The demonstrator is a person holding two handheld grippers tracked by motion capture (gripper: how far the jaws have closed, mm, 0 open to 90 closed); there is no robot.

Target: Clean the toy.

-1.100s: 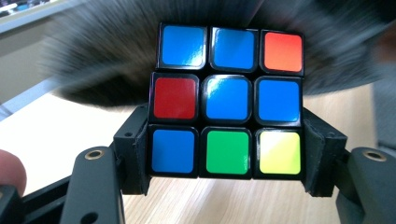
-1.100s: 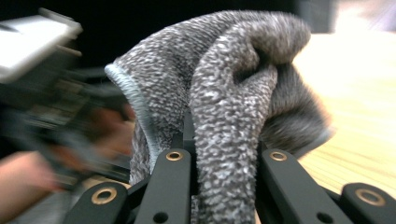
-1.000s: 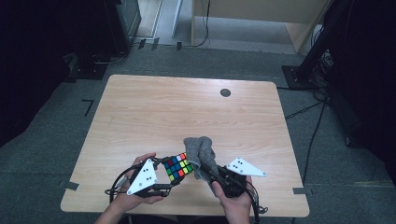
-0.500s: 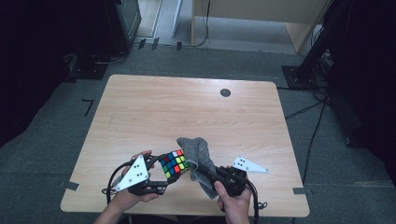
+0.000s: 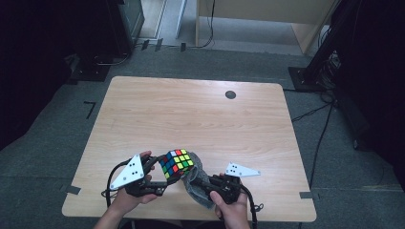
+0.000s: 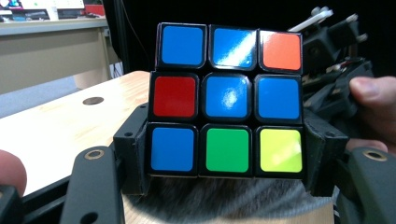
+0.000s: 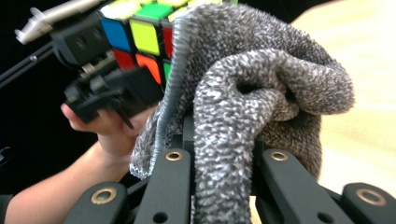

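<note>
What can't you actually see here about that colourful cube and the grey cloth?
- Cube, left gripper view: the side faces are hidden by the black jaws clamped on them.
- Cube's underside, high view: covered by the grey cloth.
- Cloth's lower end, right gripper view: pinched between the jaws and cut off by the bottom edge.

2 black handheld grippers, left gripper (image 5: pixel 165 179), right gripper (image 5: pixel 200 180), grey 3-cornered top plates with black dots, brass-ringed jaw screws, black trailing cables

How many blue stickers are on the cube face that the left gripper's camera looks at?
5. On the multicoloured puzzle cube, blue squares sit top left, top middle, centre, middle right and bottom left of that face. The cube's other faces may hold more.
</note>
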